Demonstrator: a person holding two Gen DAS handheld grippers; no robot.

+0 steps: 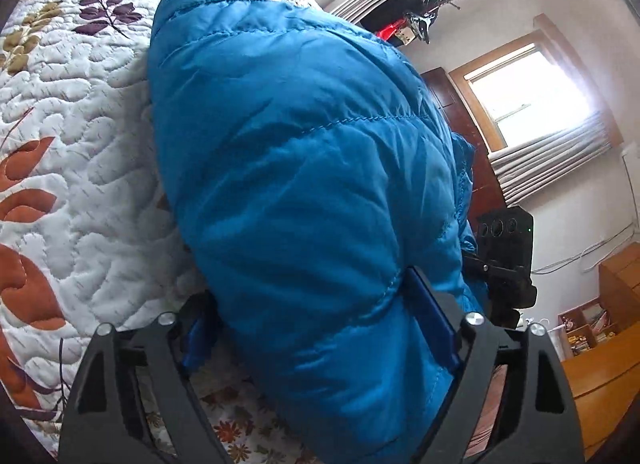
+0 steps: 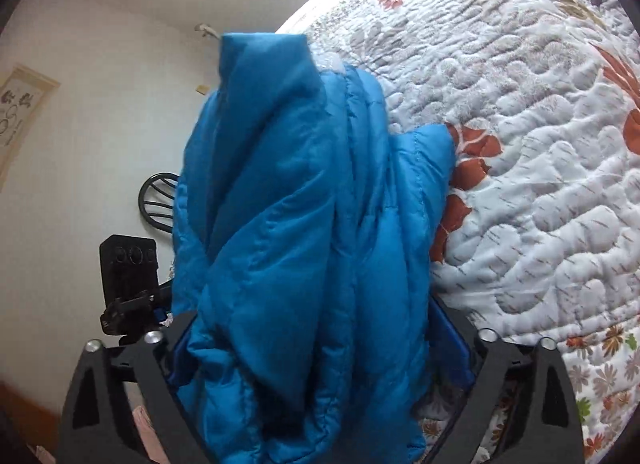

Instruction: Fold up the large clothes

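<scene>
A blue quilted puffer jacket [image 1: 304, 167] fills the middle of the left wrist view, bunched up and lifted over the bed. My left gripper [image 1: 316, 328] is shut on a thick fold of it, blue pads pressed on both sides. In the right wrist view the same jacket [image 2: 304, 223] hangs in folds, its collar sticking up at the top. My right gripper [image 2: 320, 348] is shut on another thick fold. The other gripper's black camera block shows beside the jacket in the left wrist view [image 1: 506, 248] and in the right wrist view [image 2: 128, 276].
A white quilted bedspread [image 1: 76, 167] with leaf prints lies under the jacket; it also shows in the right wrist view [image 2: 540, 183]. A window [image 1: 532, 91], wooden furniture [image 1: 600, 380], a dark chair back [image 2: 158, 203] and white walls surround the bed.
</scene>
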